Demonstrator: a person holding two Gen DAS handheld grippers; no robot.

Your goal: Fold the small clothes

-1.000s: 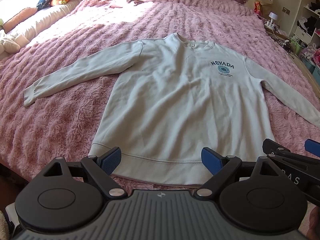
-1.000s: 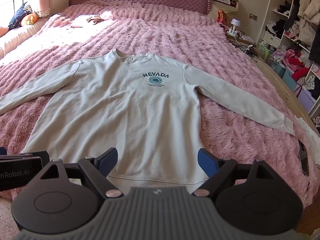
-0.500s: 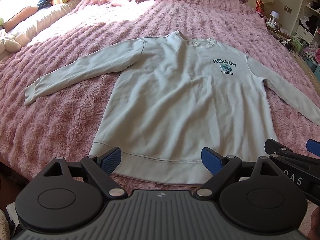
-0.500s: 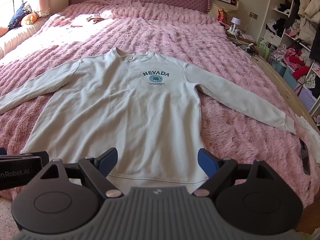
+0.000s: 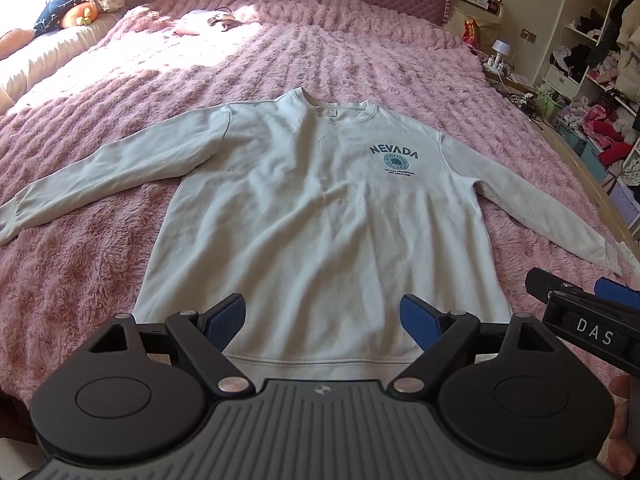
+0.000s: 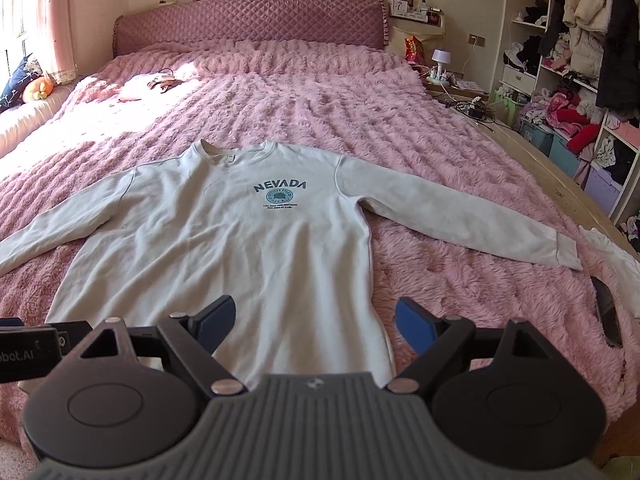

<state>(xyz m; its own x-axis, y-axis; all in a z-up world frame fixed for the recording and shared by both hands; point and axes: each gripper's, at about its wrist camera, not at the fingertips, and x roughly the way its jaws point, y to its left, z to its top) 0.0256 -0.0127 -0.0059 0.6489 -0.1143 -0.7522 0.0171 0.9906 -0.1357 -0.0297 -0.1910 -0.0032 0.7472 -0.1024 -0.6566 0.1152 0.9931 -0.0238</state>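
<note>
A pale long-sleeved sweatshirt (image 5: 320, 216) with a "NEVADA" print lies flat, face up, on the pink fuzzy bedspread (image 5: 80, 272), both sleeves spread out. It also shows in the right wrist view (image 6: 256, 248). My left gripper (image 5: 322, 316) is open and empty, held above the hem near the bed's front edge. My right gripper (image 6: 314, 318) is open and empty above the hem's right part. The right gripper also shows at the right edge of the left wrist view (image 5: 580, 312).
A quilted pink headboard (image 6: 248, 20) stands at the far end. Pillows and a plush toy (image 5: 80, 16) lie at the far left. Shelves with clothes (image 6: 580, 80) and a nightstand lamp (image 6: 440, 58) stand to the right. A dark phone (image 6: 608, 316) and a white cloth (image 6: 612, 256) lie at the bed's right edge.
Both cameras have tilted up and pulled back a little, so more of the bed and room shows. The sweatshirt has not moved. Both grippers stay open.
</note>
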